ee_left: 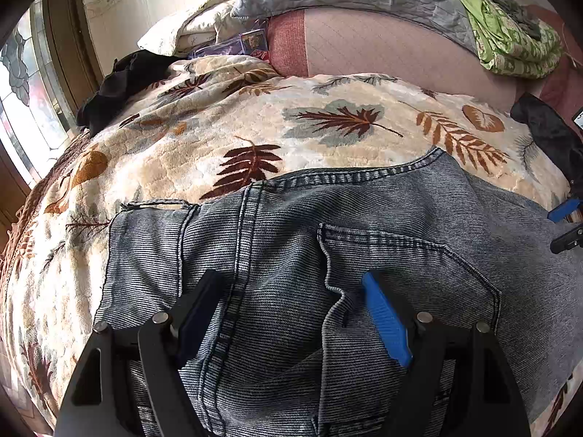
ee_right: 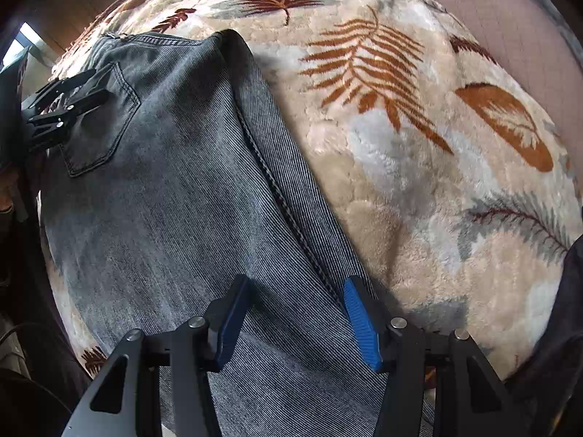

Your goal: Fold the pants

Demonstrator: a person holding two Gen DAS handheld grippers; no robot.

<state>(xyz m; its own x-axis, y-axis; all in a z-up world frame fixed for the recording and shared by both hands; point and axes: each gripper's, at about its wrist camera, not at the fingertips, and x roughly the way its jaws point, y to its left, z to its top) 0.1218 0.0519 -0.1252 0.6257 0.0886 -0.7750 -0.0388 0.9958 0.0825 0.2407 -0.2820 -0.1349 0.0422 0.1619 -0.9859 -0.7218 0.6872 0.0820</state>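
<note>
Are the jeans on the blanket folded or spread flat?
Folded lengthwise: the jeans lie leg on leg, one back pocket up, on the blanket.

Grey denim pants [ee_left: 291, 240] flat on bedspread [ee_left: 255, 127]

No text, label, brand or number can be read anywhere.

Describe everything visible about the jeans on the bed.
The jeans are faded blue-grey denim with dark stitched seams and a back pocket, lying flat with the seat side up on the leaf-print blanket. The waistband faces the pillows. The left gripper straddles the seat with open fingers; the right gripper stands open over a leg seam.
</note>
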